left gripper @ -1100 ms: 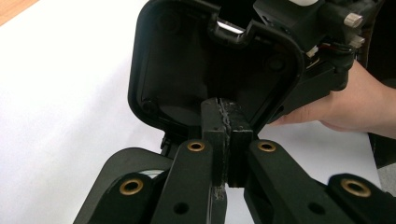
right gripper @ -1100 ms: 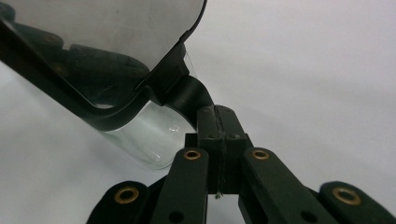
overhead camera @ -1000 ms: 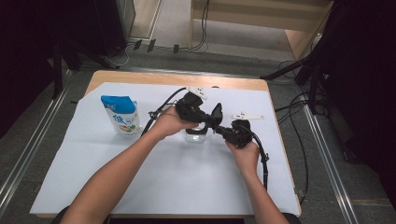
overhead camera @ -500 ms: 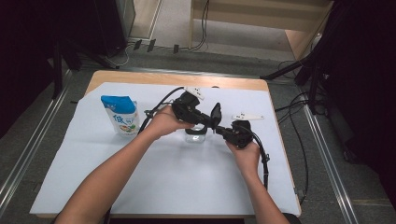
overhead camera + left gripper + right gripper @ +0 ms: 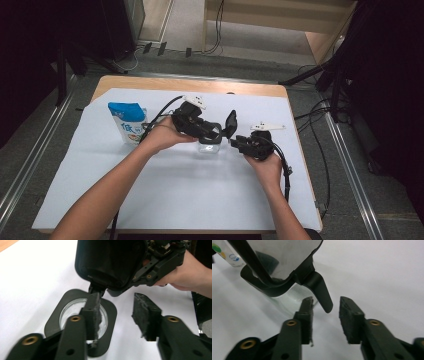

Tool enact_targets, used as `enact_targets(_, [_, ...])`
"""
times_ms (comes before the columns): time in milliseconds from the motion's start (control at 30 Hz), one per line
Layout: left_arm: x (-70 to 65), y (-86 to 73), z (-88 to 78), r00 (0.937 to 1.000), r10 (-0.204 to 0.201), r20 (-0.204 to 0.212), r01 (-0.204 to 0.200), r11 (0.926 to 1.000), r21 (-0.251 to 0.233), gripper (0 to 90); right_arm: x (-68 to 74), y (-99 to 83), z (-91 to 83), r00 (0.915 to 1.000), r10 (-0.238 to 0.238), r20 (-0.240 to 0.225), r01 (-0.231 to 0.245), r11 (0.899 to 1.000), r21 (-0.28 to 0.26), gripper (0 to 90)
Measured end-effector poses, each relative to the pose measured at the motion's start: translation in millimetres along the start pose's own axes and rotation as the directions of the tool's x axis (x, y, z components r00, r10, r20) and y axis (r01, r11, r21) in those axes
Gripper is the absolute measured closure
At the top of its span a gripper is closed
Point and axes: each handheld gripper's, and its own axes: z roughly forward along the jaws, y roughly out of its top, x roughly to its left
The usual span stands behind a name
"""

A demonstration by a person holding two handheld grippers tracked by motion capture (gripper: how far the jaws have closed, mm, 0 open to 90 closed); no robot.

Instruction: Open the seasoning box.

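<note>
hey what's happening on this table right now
A person holds a two-jaw gripper in each hand over a small clear container with a black hinged lid, standing on the white sheet. The lid is flipped up. The left gripper has one pad inside the container's rim and the right gripper sits at the lid's tab; both have just been opening and neither presses on anything. A blue and white pouch stands off to the left.

The left gripper (image 5: 210,134) covers most of the jar (image 5: 208,147) from above — the pouch's (image 5: 128,122) print is too small to read.
</note>
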Motion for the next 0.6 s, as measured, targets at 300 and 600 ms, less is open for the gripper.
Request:
enact_targets(300, [-4.2, -11.1, -13.3, 1.0000, -0.003, -0.006, 0.003, 0.9986, -0.054, 35.0, 3.7, -3.6, -6.5, 0.9992, -0.033, -0.023, 0.033, 0.999, -0.009, 54.9])
enact_targets(600, [-11.5, -30.5, -25.3, 0.9997, 0.016, -0.019, -0.016, 0.9996, -0.022, 42.0, 7.7, -8.2, -11.6, 0.9985, -0.038, -0.038, 0.038, 0.999, 0.005, 55.0])
